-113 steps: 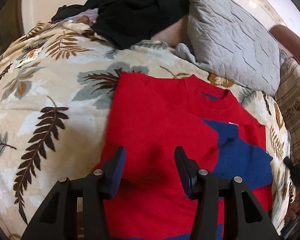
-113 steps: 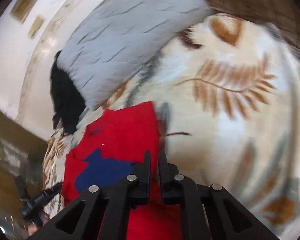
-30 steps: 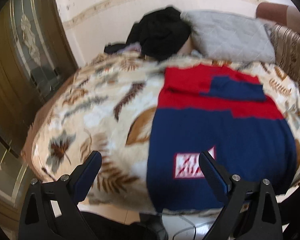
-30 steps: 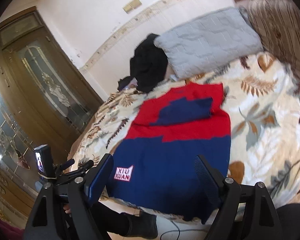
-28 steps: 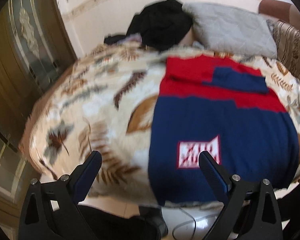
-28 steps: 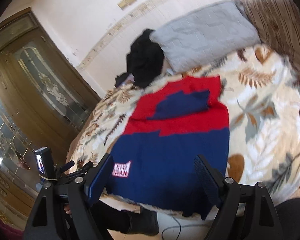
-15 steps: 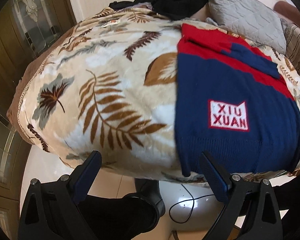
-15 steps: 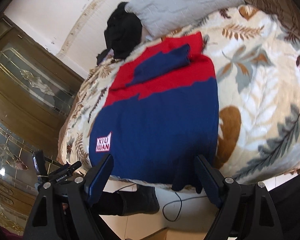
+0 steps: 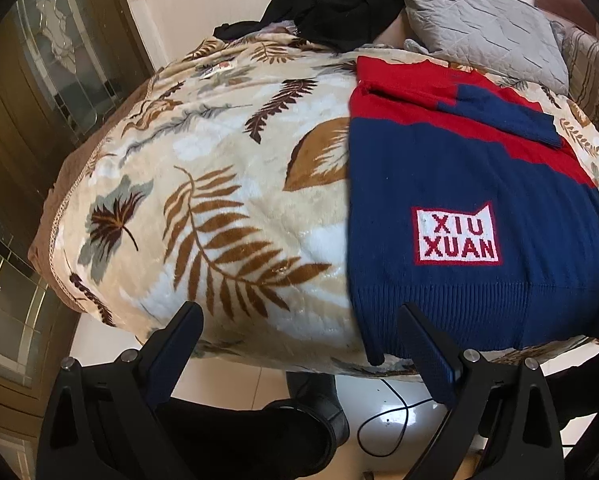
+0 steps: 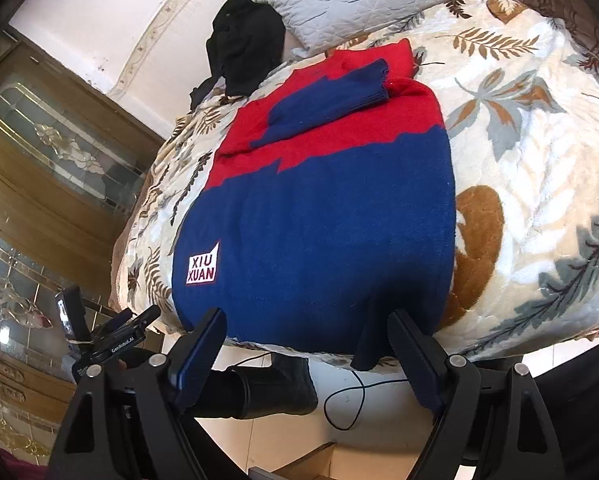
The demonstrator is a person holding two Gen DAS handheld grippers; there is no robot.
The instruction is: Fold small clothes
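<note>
A red and navy knit sweater (image 9: 459, 168) lies flat on the leaf-print blanket (image 9: 203, 200), sleeves folded across its red chest, a white XIU XUAN patch (image 9: 455, 236) near the hem. Its ribbed hem hangs over the bed's near edge. My left gripper (image 9: 299, 324) is open and empty, just below the hem's left corner. In the right wrist view the sweater (image 10: 319, 220) fills the middle, and my right gripper (image 10: 303, 328) is open and empty at the hem, its right finger (image 10: 411, 344) beside the hem's right corner. The left gripper also shows there (image 10: 111, 336).
A grey quilted pillow (image 9: 479, 24) and a black garment pile (image 9: 331, 4) sit at the bed's head. A wooden glass-door cabinet (image 9: 39, 80) stands left. A black boot (image 9: 315, 412) and a cable (image 9: 383, 420) lie on the tiled floor below the bed edge.
Both grippers, earlier near the sweater's chest with the right one shut, have opened, pulled back and dropped to the sweater's hem at the bed edge. The sweater lies unmoved over the last second.
</note>
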